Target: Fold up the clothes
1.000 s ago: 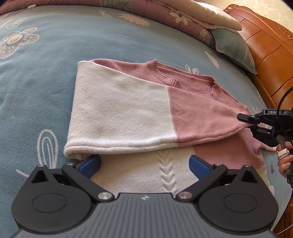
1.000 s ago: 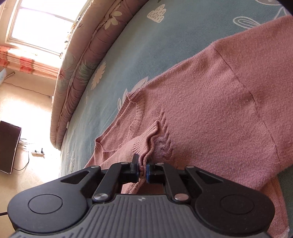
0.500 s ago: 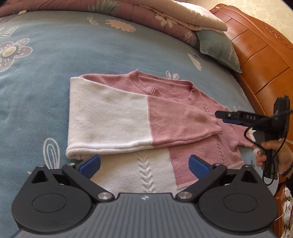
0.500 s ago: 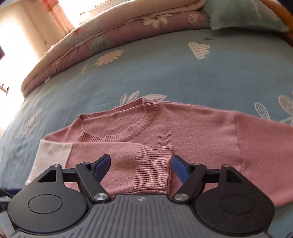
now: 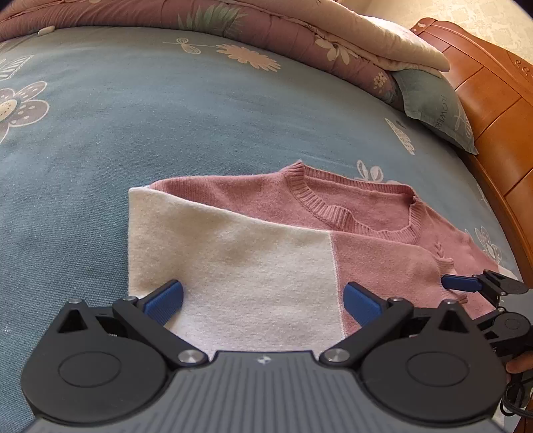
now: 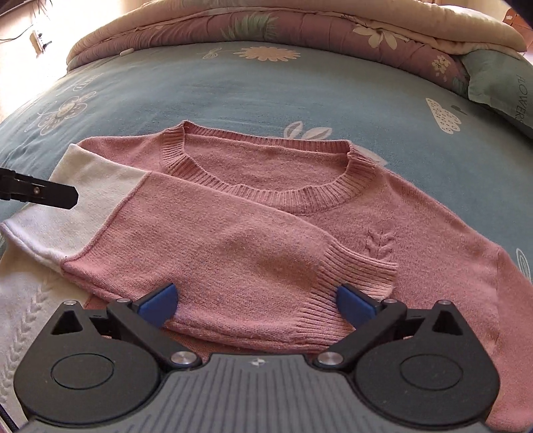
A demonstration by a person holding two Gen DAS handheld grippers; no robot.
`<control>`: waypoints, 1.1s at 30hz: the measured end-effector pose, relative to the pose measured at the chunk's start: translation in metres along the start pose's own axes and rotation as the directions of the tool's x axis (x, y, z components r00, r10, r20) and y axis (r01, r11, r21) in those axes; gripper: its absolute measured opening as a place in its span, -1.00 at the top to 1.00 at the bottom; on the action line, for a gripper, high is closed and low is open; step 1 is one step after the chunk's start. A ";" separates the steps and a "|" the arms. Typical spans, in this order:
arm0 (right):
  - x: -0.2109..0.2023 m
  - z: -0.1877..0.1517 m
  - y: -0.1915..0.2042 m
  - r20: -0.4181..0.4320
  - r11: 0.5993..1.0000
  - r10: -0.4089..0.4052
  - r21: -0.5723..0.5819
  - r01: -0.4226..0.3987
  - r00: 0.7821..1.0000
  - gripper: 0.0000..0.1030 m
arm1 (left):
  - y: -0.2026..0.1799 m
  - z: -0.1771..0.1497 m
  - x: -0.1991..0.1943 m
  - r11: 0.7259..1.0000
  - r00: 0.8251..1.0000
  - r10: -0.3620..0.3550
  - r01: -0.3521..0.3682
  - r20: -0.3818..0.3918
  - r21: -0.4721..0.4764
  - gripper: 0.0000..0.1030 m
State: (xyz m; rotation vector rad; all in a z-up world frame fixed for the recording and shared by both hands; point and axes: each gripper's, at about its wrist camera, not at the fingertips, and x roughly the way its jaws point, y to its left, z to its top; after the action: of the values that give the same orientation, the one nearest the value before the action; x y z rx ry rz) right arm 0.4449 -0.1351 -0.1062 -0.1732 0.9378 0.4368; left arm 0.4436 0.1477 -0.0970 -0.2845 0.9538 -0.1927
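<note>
One pink-and-white knitted sweater [image 6: 253,213] lay on blue floral bed [image 5: 166,116], sleeve folded across. Soft, limp, light; best gripped at ribbed hem. Left claw [image 5: 263,299] and right claw [image 6: 256,299] spread, right's jaws just opened, holding nothing.

A home bedroom: a bed spread with a blue flower-printed sheet [image 5: 206,110], a folded mauve floral quilt [image 5: 266,30], a grey-green pillow [image 5: 433,106] and a carved orange wooden headboard [image 5: 493,86].
</note>
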 end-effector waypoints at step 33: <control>0.004 0.019 0.005 0.041 0.998 0.050 -0.037 -0.048 0.998 -1.00 | -0.016 0.011 -0.018 0.992 0.996 0.067 -0.060 0.059 -0.110 -0.97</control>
State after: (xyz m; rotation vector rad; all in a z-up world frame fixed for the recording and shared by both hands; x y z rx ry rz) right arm 0.4587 -0.1228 -0.0983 -0.1737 0.8947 0.5014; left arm 0.4424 0.1398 -0.0720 -0.3571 0.9118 -0.0733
